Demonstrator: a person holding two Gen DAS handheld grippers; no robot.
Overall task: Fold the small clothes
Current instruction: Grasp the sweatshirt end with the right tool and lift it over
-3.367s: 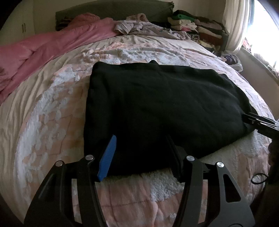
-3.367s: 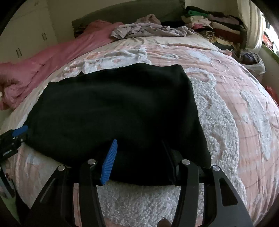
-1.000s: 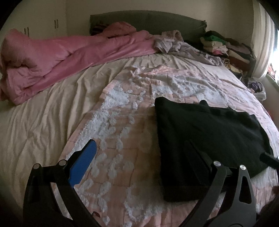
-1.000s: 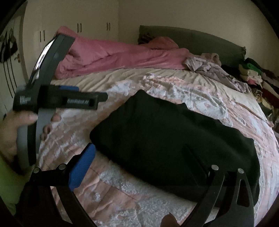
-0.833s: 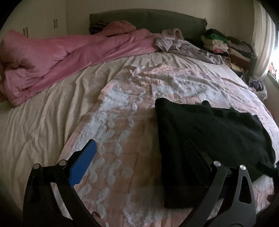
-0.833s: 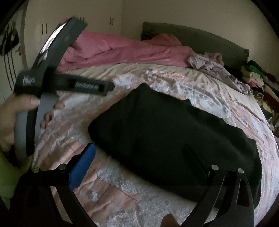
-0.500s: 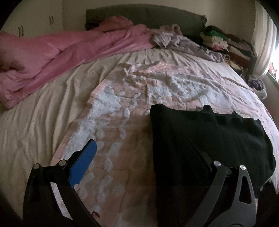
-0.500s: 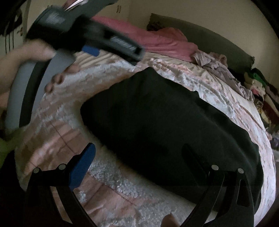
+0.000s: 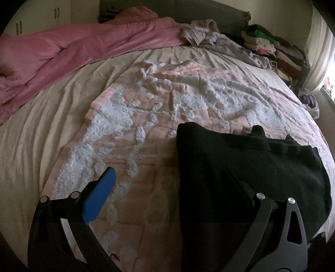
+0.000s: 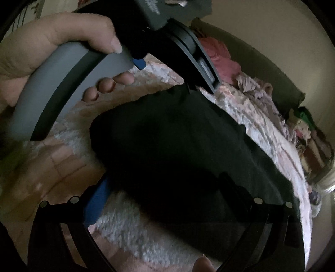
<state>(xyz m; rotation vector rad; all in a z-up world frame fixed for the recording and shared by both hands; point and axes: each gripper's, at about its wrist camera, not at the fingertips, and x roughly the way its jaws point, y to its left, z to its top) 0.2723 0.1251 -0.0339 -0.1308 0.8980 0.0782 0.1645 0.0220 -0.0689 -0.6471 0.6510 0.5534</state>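
The black garment (image 9: 240,177) lies folded flat on the bed (image 9: 146,125), long axis crosswise; the left gripper (image 9: 169,180) and right gripper (image 10: 165,188) gape wide — both empty.

A bed (image 9: 52,117) fills the room, its dark green headboard (image 9: 209,12) against a cream wall (image 10: 272,31). Left of the headboard stand pale cupboards (image 9: 41,14); right of it, a bright curtained window (image 9: 320,52).
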